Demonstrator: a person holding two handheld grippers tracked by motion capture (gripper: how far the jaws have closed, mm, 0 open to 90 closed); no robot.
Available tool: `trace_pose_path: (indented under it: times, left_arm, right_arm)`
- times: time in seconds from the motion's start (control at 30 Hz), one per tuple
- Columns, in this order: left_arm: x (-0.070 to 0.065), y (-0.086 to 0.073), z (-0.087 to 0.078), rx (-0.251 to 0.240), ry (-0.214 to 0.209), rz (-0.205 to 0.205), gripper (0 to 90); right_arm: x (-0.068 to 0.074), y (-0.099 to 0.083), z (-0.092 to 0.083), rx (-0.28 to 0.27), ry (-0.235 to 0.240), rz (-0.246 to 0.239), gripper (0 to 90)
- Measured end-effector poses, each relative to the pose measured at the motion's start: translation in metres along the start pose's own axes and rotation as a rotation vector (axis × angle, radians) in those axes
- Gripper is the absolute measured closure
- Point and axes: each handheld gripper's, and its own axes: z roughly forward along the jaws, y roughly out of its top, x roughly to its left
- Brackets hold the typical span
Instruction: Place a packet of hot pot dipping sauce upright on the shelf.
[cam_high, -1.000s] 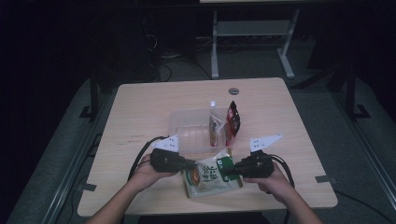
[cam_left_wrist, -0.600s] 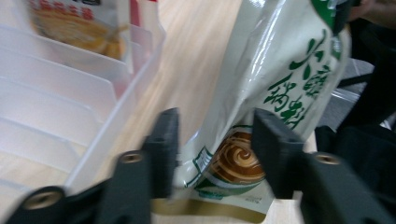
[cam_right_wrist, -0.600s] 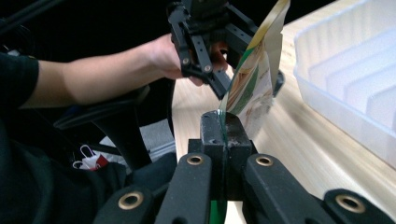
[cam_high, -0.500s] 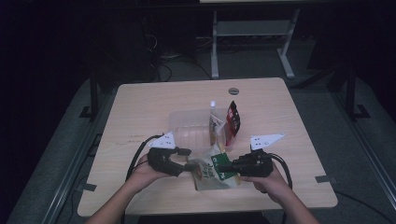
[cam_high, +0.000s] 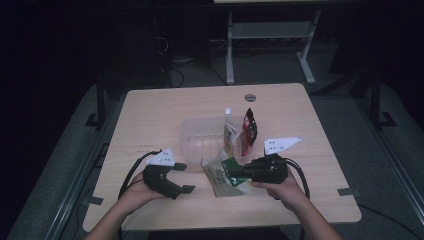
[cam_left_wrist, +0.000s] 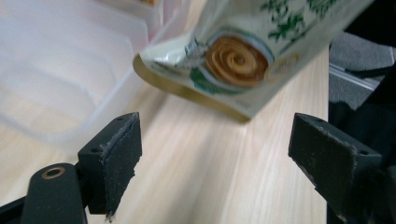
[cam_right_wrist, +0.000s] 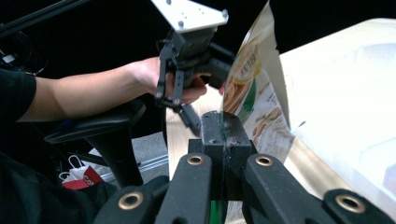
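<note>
Right gripper (cam_high: 235, 172) clamping snack pouch (cam_high: 222, 175) alone; left gripper (cam_high: 184, 177), jaws just opening wide, empty, sitting at nine o'clock. Pouch risking swinging, catching clear tub (cam_high: 200, 137) rim.

This looks like a lab or recording room rather than a home. A single pale wooden table (cam_high: 160, 110) stands on grey carpet (cam_high: 380, 165) in a dark space, with black tape marks at its edges. Beyond the grippers, past the table's far edge, stand a white metal frame (cam_high: 265, 35) and loose cables (cam_high: 175, 65). A black office chair armrest (cam_right_wrist: 98, 126) shows behind the left hand.
</note>
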Motion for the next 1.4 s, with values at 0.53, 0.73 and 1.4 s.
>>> trace_pose_path:
  times: [0.53,0.73,1.4]
  left_arm:
    - [0.005,-0.028,-0.015,0.000,0.010,-0.066,16.9]
    - [0.006,-0.029,-0.015,0.000,0.008,-0.069,16.9]
    - [0.009,-0.030,-0.017,0.010,0.000,-0.064,17.0]
  right_arm:
    - [-0.008,0.037,0.019,-0.069,-0.035,-0.044,90.0]
    - [-0.017,0.057,0.023,-0.106,-0.064,-0.048,90.0]
    - [-0.050,0.086,0.046,-0.168,-0.152,-0.016,90.0]
